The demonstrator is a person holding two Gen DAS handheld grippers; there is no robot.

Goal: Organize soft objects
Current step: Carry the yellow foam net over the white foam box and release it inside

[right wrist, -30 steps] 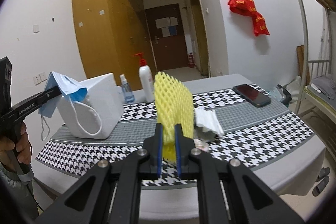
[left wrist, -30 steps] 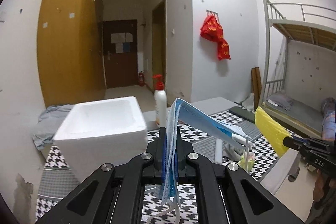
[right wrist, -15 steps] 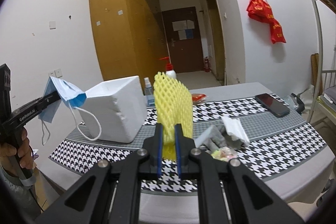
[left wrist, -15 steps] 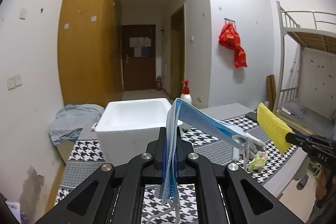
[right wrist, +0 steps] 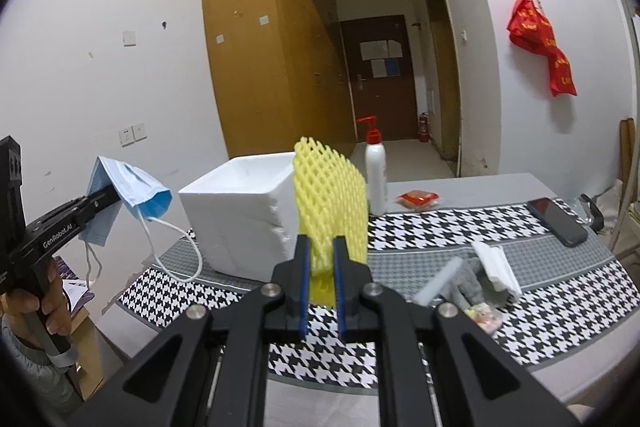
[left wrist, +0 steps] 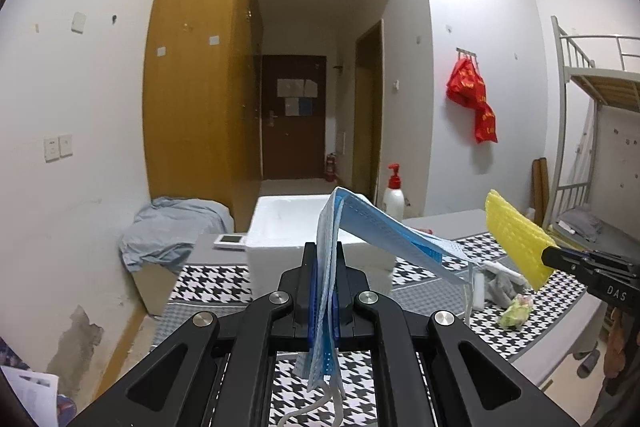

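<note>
Left tool (left wrist: 324, 291) pinches the mask (left wrist: 384, 227), right tool (right wrist: 320, 291) clamps the yellow net (right wrist: 330, 203), both aloft at frame centre; box (right wrist: 240, 207) looks empty, rags (right wrist: 480, 275) wait on the worktop (right wrist: 440, 235).

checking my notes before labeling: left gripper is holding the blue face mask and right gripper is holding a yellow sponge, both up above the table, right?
Not quite. The right gripper is shut on a yellow foam net, an open mesh sleeve and not a sponge, as the right wrist view shows. The rest holds: the left gripper is shut on the blue face mask, and both are held above the table.
</note>
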